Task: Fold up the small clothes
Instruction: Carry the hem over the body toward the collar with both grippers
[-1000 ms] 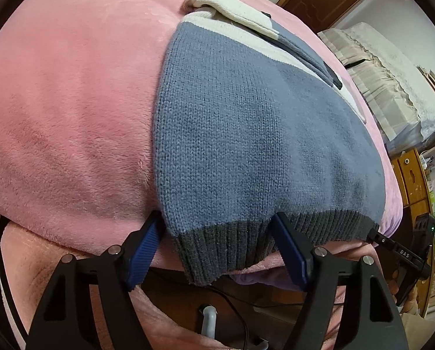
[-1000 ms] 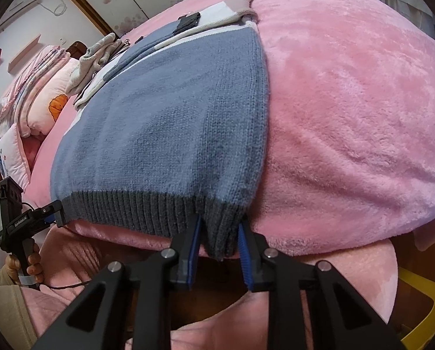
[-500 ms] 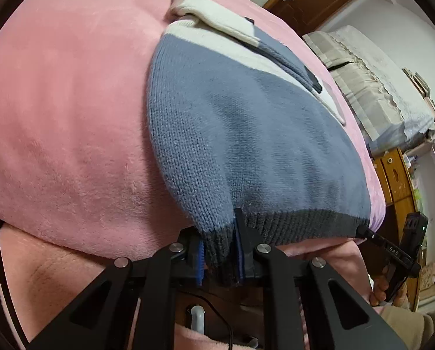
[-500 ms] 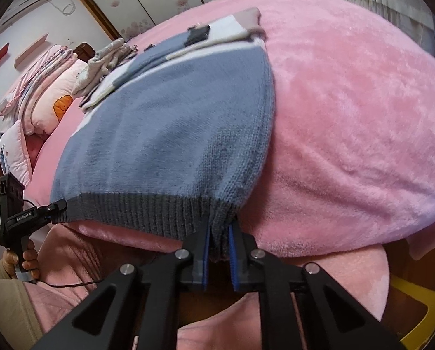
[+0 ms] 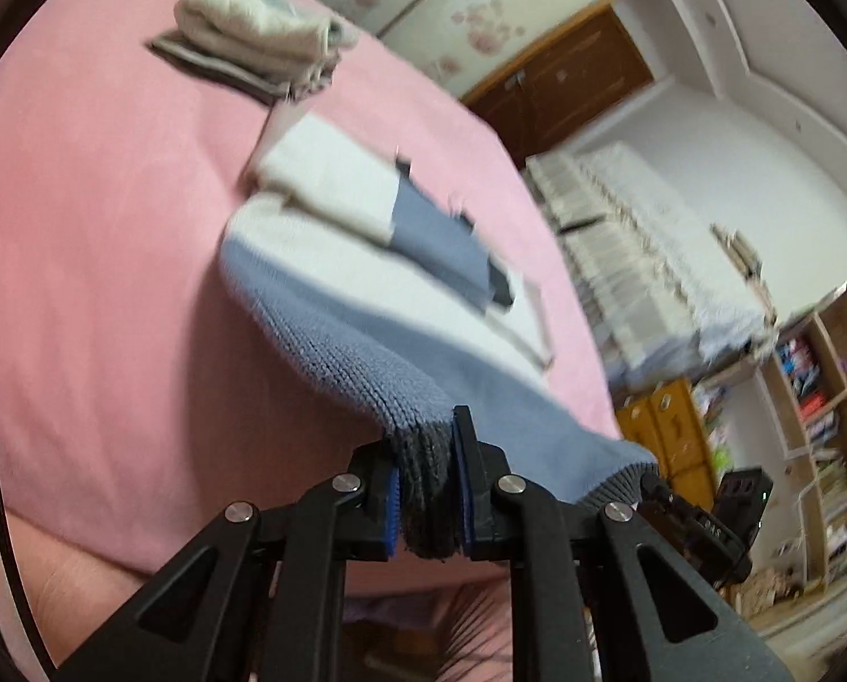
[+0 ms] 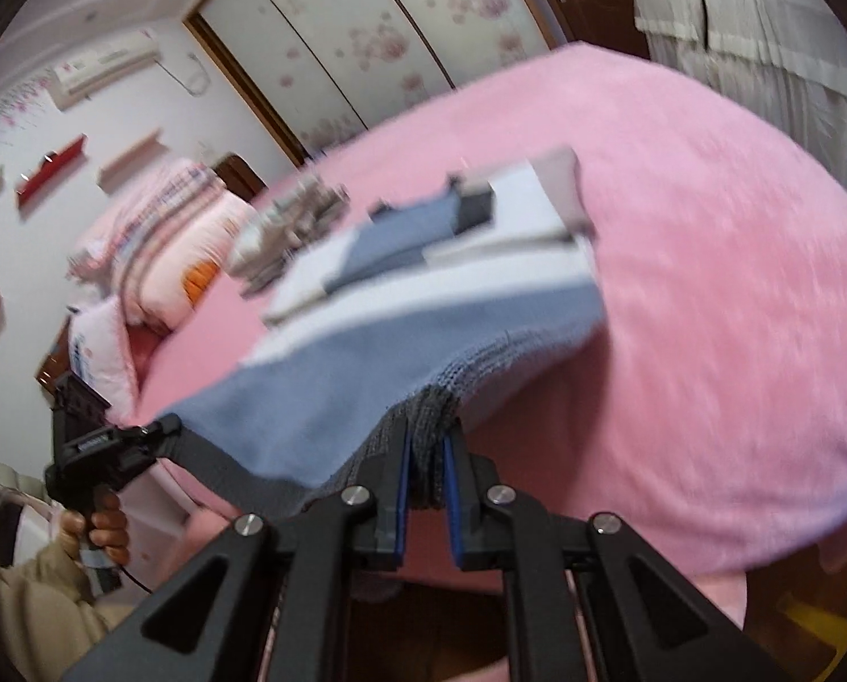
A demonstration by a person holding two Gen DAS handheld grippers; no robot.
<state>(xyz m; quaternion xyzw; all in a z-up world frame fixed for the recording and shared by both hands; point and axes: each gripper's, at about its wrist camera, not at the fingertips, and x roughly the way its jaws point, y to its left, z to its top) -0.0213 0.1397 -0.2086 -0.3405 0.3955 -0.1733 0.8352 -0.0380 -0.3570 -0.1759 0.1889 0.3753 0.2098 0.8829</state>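
The blue-and-white knitted sweater [image 5: 366, 307], its grey ribbed hem lifted off the pink plush bed [image 5: 82, 227], is pinched tight by left gripper [image 5: 426, 489] and right gripper [image 6: 426, 472], and uneven carrying could skew the fold or dislodge the tucked sleeves.

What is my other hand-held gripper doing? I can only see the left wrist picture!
Observer: The right hand-held gripper is shut on the grey hem corner of the sweater, holding it up off the blanket.
Operator: Why is there an orange bit way at the top of my picture?
Observer: I cannot be sure, but the right wrist view shows a pile of pink quilts beyond the sweater, with an orange patch on it.
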